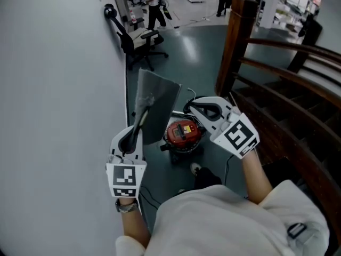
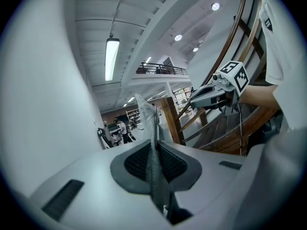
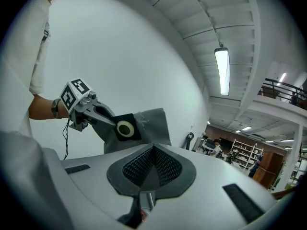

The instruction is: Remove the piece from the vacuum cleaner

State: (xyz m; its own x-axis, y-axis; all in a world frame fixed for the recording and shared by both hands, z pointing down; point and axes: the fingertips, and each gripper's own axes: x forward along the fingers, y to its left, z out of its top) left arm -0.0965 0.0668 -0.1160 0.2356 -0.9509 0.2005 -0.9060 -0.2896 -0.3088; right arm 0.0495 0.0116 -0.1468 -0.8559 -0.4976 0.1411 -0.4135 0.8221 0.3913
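Observation:
The vacuum cleaner [image 1: 183, 134], a red and black canister, stands on the dark floor below my hands. My left gripper [image 1: 141, 116] is shut on a grey fabric dust bag [image 1: 157, 106] and holds it up in the air beside the white wall. In the left gripper view the bag [image 2: 149, 128] runs edge-on between the pads of that gripper [image 2: 154, 150]. The right gripper view shows the bag [image 3: 149, 122] from the side, with its black collar and pale ring [image 3: 125, 129] at the left gripper [image 3: 114, 123]. My right gripper [image 1: 193, 106] hovers above the vacuum, shut and empty [image 3: 152, 152].
A white wall [image 1: 53, 89] runs along the left. A wooden staircase with a post and rails [image 1: 234, 41] fills the right. A black office chair [image 1: 137, 42] stands further back, with people and shelves beyond. A shoe [image 1: 196, 168] rests by the vacuum.

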